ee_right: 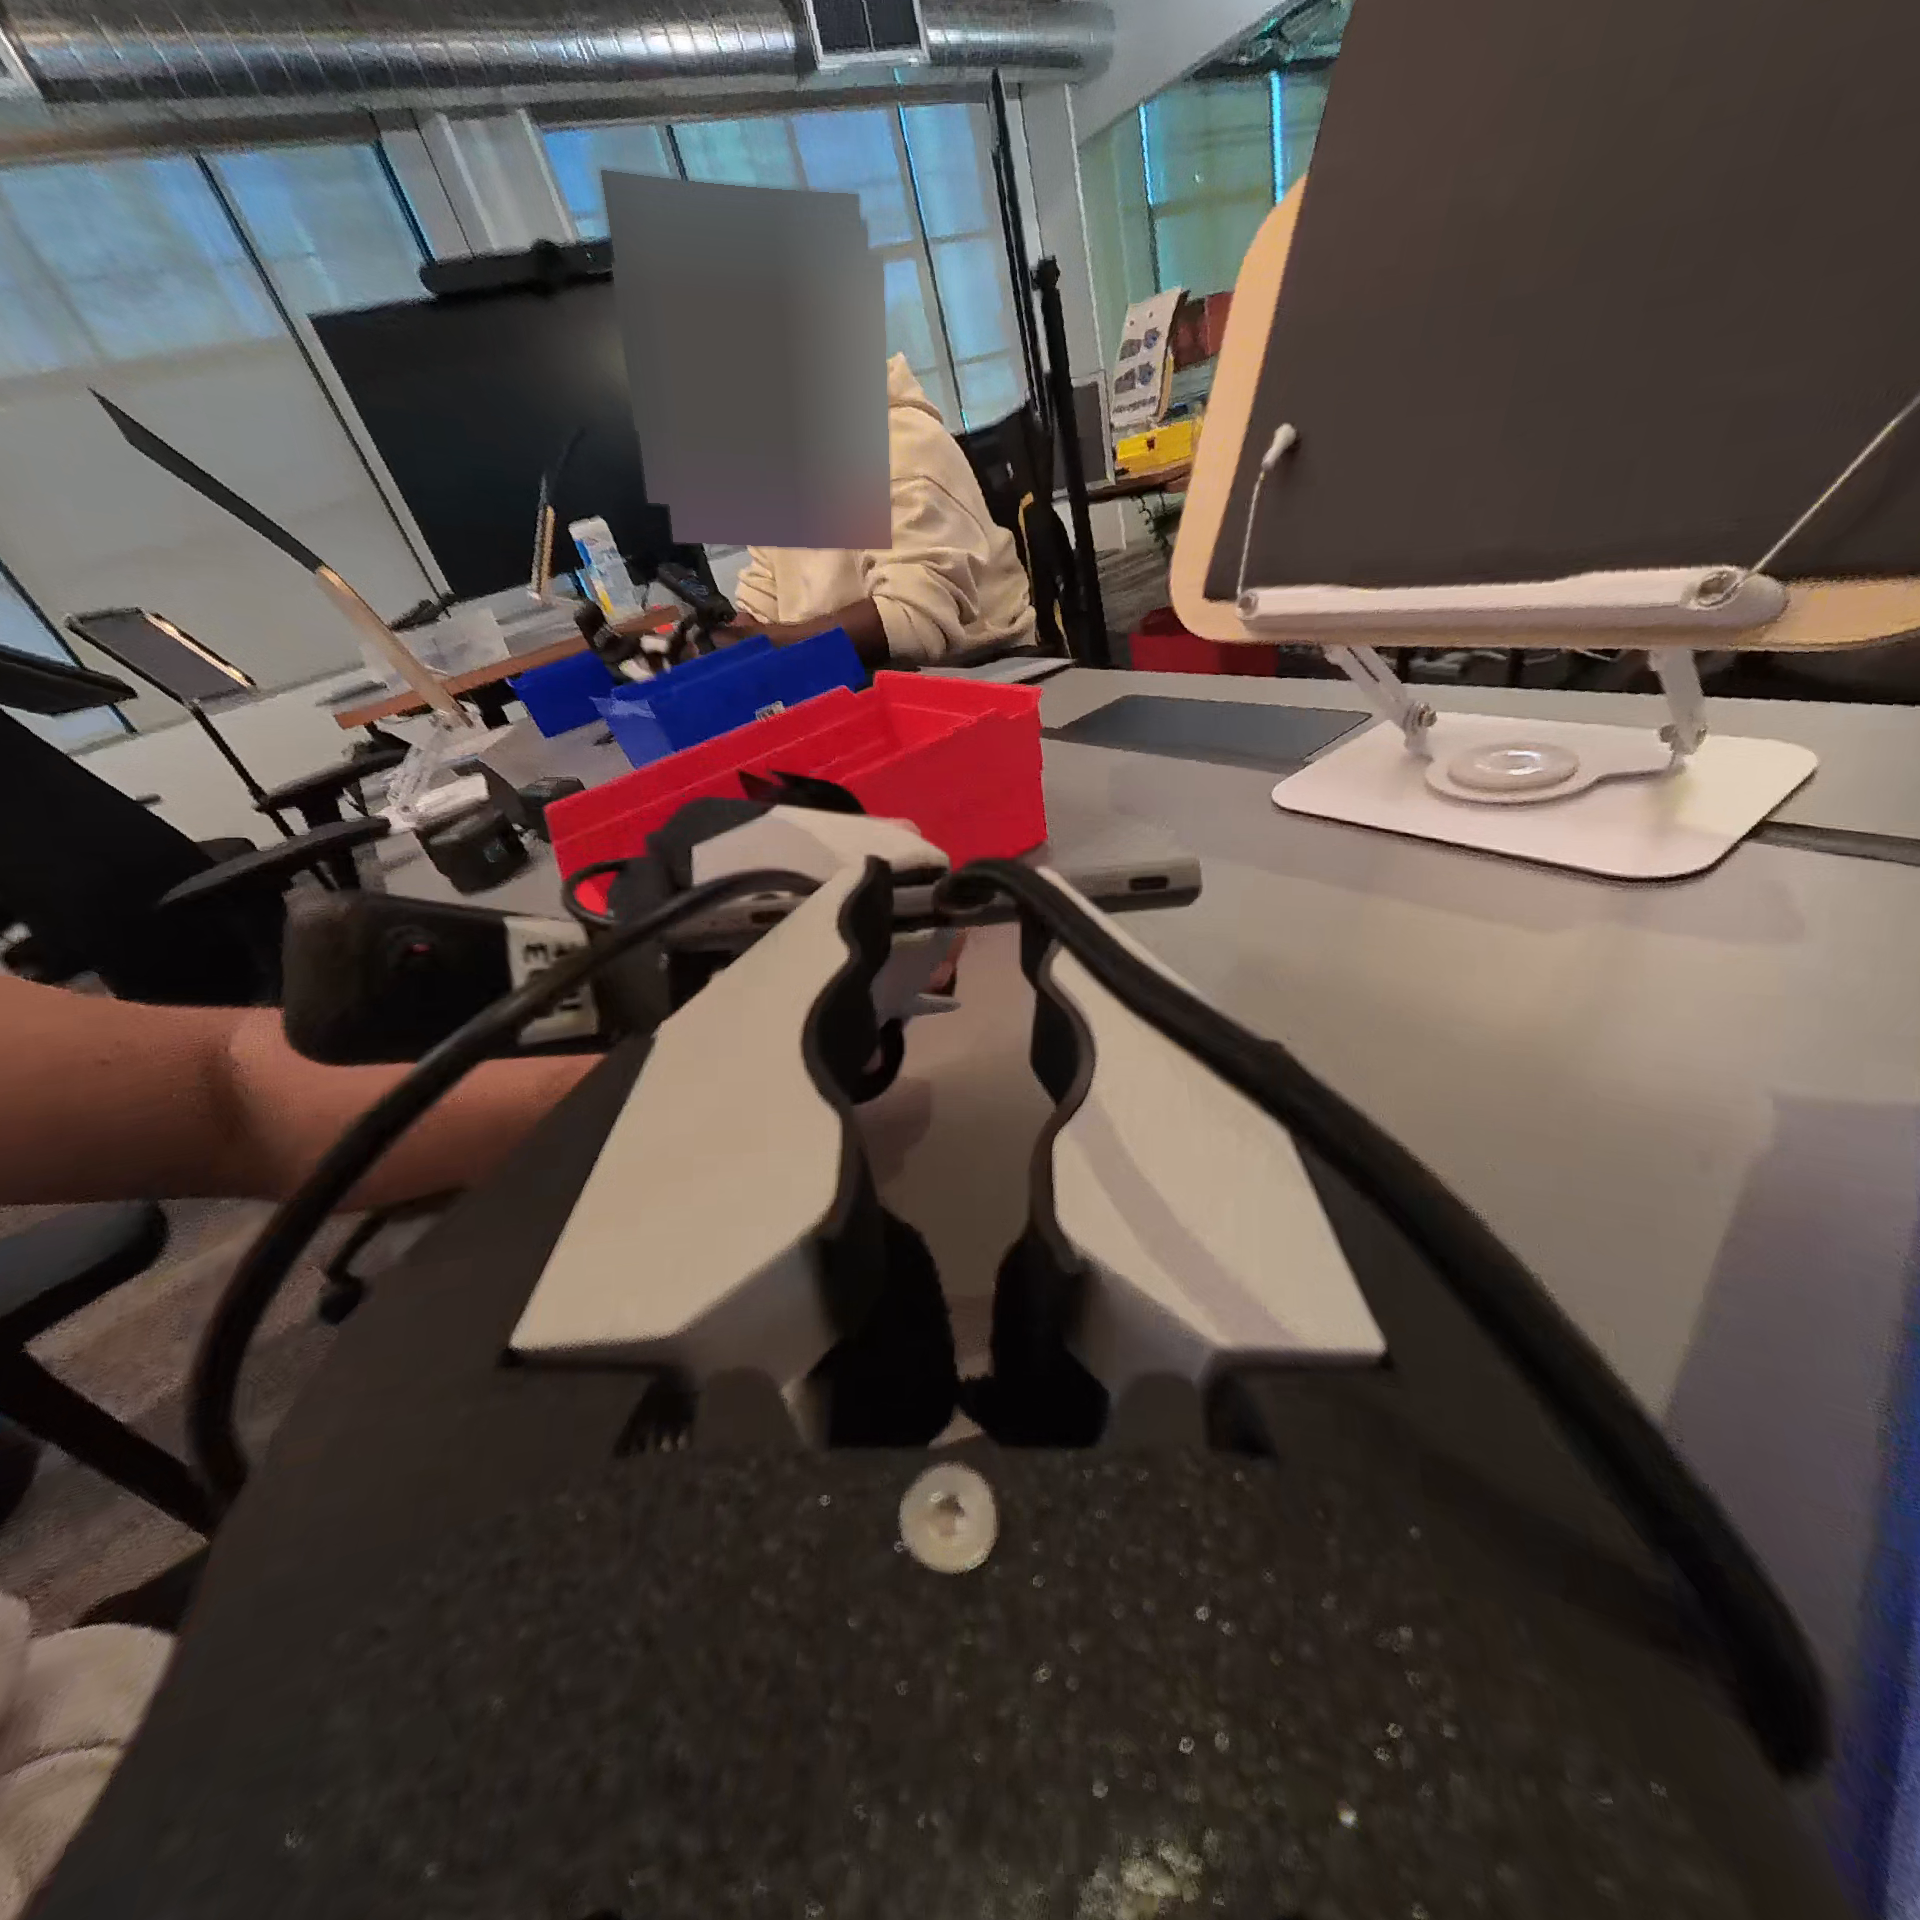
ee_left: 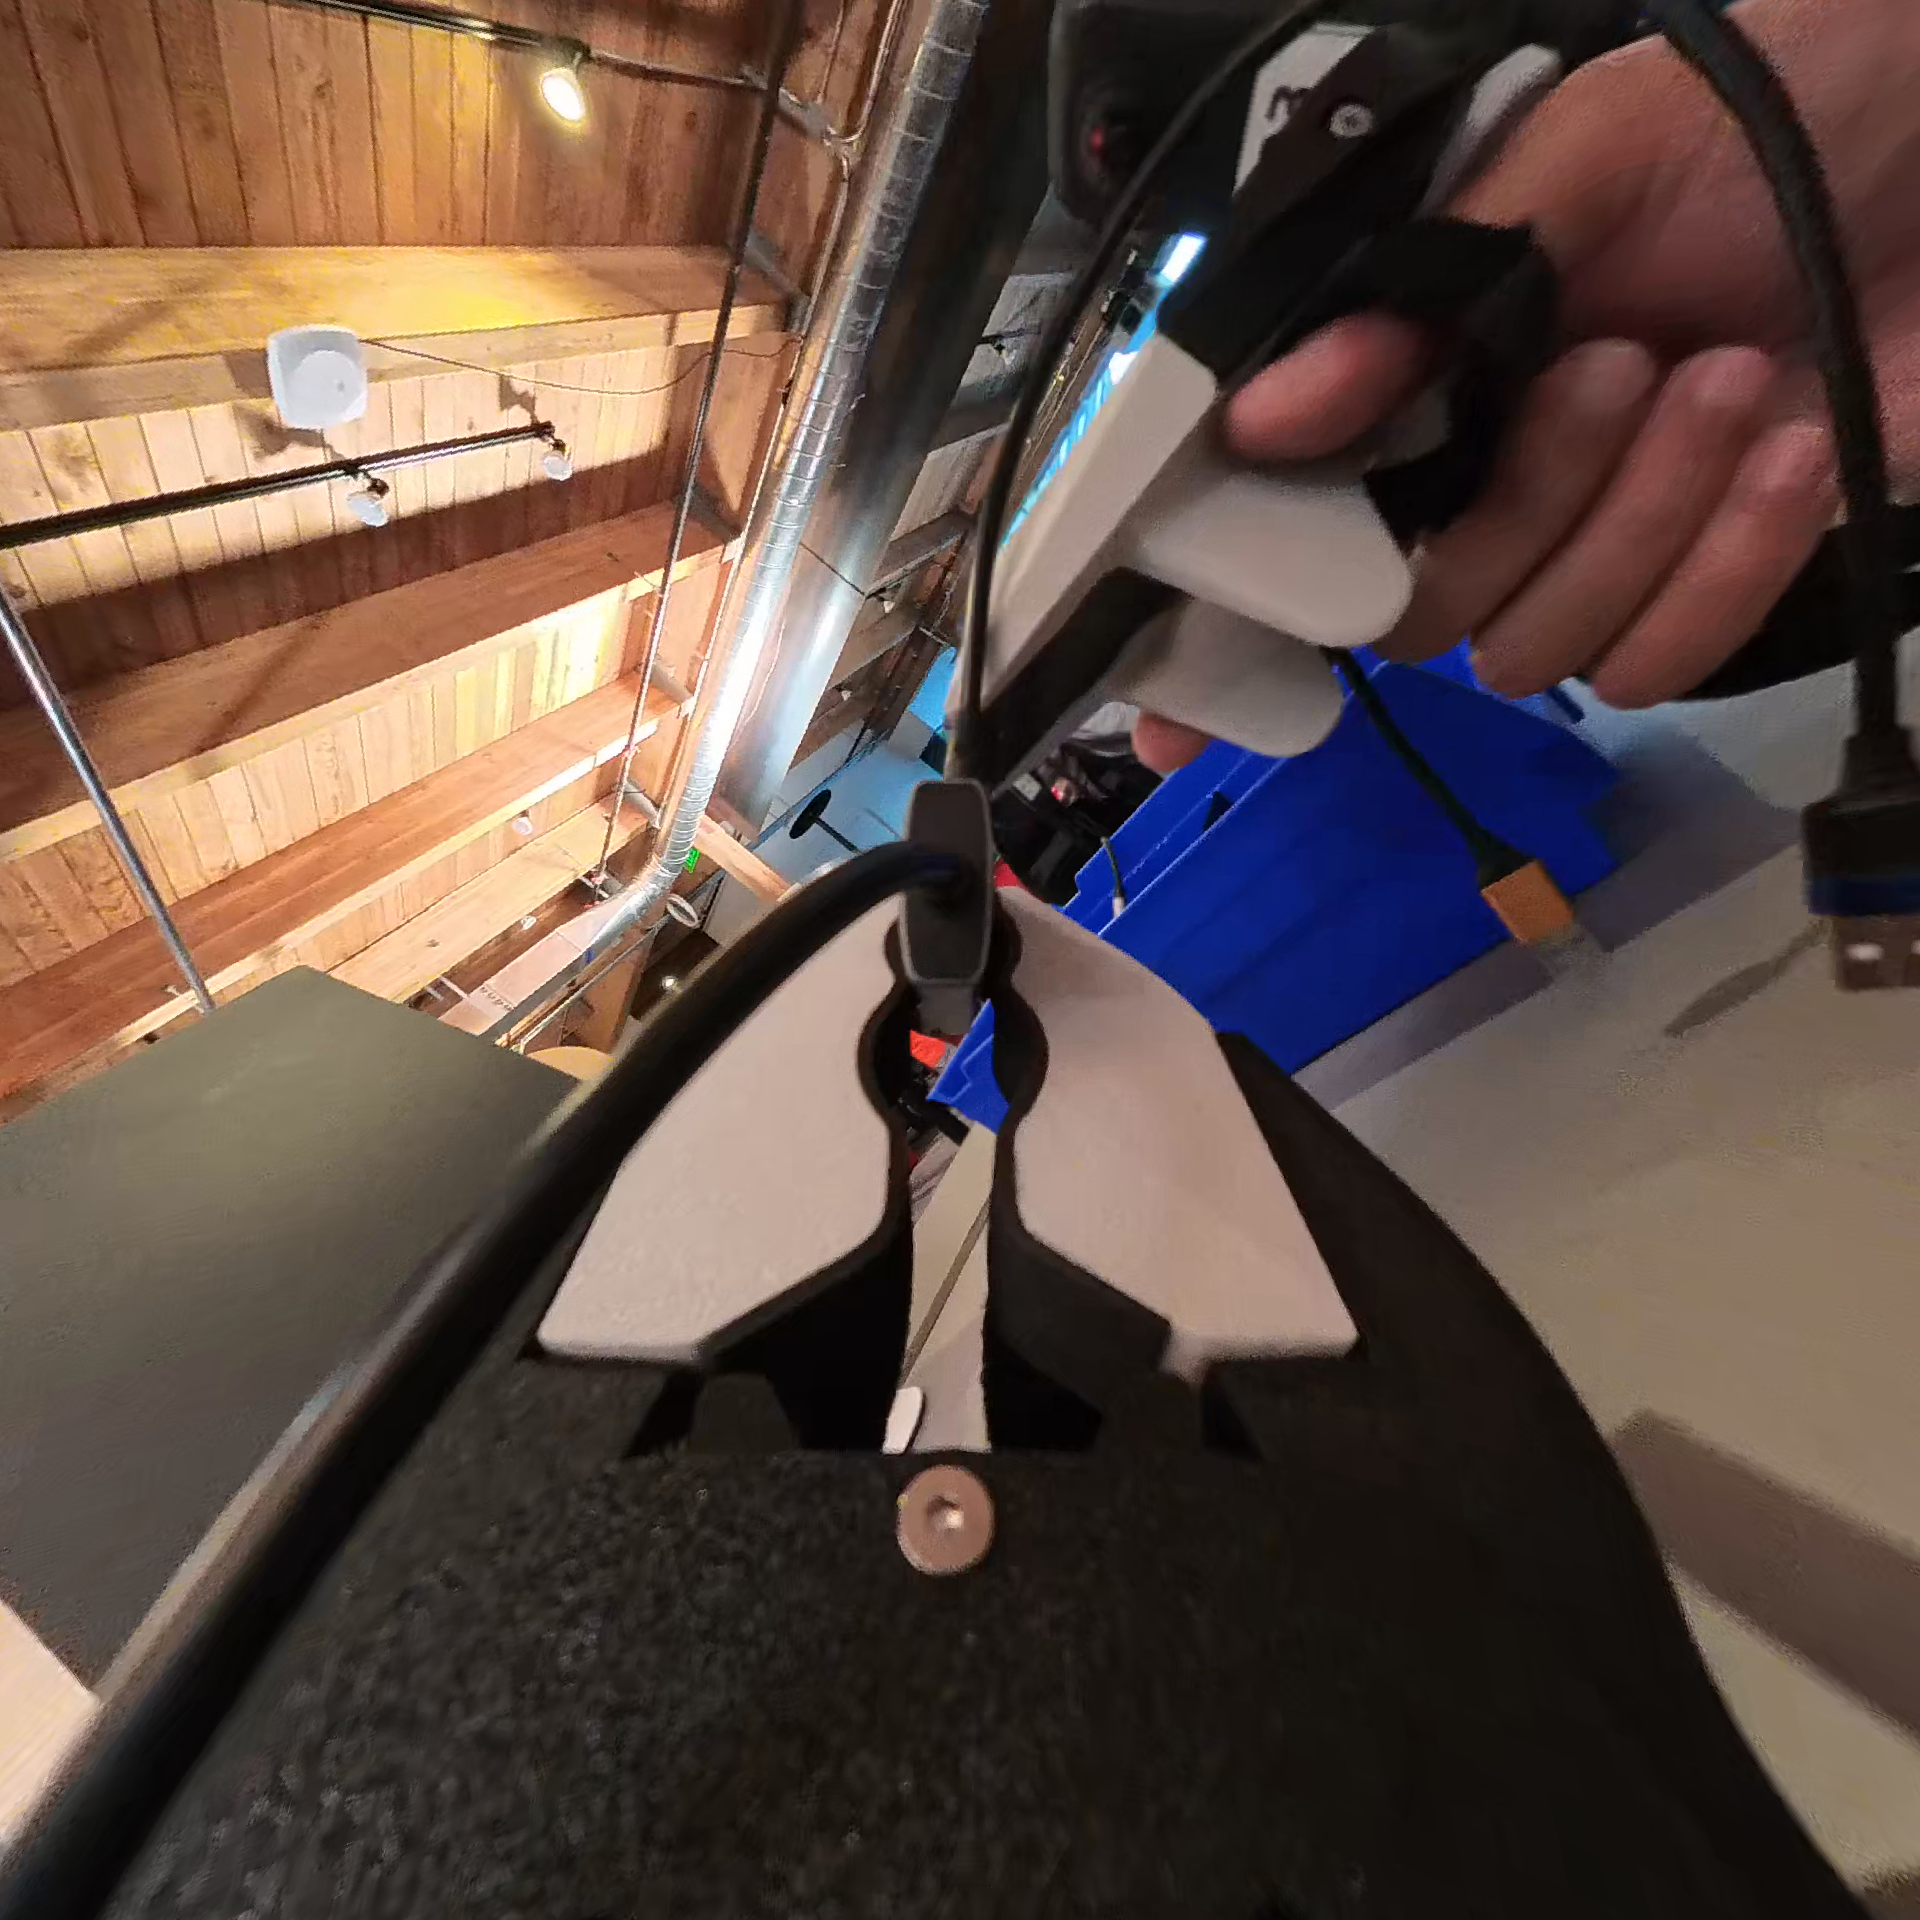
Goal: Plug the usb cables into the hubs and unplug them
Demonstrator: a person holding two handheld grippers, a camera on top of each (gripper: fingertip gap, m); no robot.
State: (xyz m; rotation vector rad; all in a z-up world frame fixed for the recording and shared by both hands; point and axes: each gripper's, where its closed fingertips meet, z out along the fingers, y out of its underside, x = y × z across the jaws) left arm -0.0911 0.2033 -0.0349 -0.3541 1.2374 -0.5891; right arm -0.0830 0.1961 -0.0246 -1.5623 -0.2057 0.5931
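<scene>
Left wrist view pointed steeply upward, so a wooden ceiling (ee_left: 312,675) and a silver duct (ee_left: 810,499) filled its upper half; my left claw (ee_left: 948,971) was clamped on a grey cable plug (ee_left: 943,894), its tips pinching the plug's body, with a thick black cable (ee_left: 520,1174) leaving the plug and curving away along the left finger; above and to the right my other hand (ee_left: 1662,436) gripped the right claw's handle, with a loose USB plug (ee_left: 1875,914) dangling from a black lead beside it; blue bins (ee_left: 1351,883) sat beyond on the grey bench (ee_left: 1662,1195).

In the right wrist view my right claw (ee_right: 951,914) stood with its fingers apart, a clear gap running between them; whether the tips touched anything I could not tell; just beyond the tips a slim grey device (ee_right: 1122,881) lay flat on the bench (ee_right: 1455,1091), and the left claw (ee_right: 831,847) came in from the left side, meeting that device; a black cable (ee_right: 1299,1091) ran from the device's near edge back over my right finger; a red bin (ee_right: 831,779) stood just behind the device, with blue bins (ee_right: 727,686) behind it; a white stand (ee_right: 1538,790) carrying a dark tilted panel (ee_right: 1610,291) sat toward the bench's far right; a person in a cream hoodie (ee_right: 935,551) sat at another desk beyond.
</scene>
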